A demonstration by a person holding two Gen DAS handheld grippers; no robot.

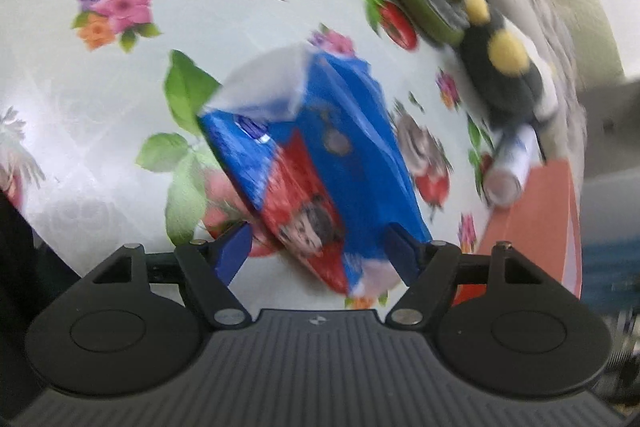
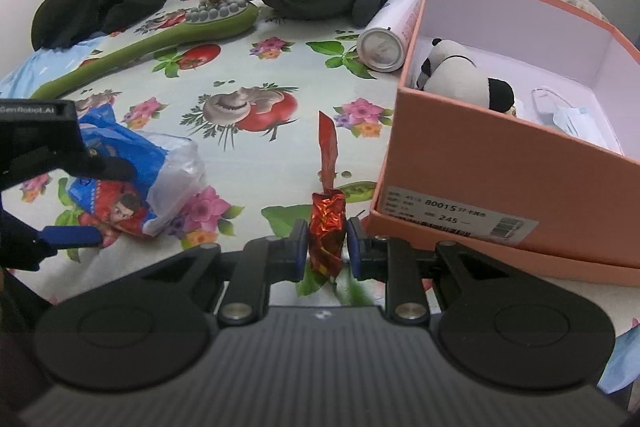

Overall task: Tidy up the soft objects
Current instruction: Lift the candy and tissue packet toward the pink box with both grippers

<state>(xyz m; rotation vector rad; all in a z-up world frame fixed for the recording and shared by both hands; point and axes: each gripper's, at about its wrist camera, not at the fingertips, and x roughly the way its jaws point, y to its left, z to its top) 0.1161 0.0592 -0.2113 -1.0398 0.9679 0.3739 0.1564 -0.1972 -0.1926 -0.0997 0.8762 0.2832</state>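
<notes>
Wrapper [image 2: 327, 227] of red foil sits pinched between the nearly closed right gripper [image 2: 327, 245] just beside the box [image 2: 480, 171], while the left gripper [image 1: 318, 253] spreads wide around the blue bag [image 1: 320, 155] on the cloth [image 1: 160, 87].

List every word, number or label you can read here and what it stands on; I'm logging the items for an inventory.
"80015" and "245": on the white label on the orange shoe box.
"GenRobot.AI": on the left gripper, seen from the right wrist camera.
The label's smaller print and barcode digits: too small to read.
Print on the blue snack bag, the red foil wrapper and the can: blurred or unreadable.
</notes>
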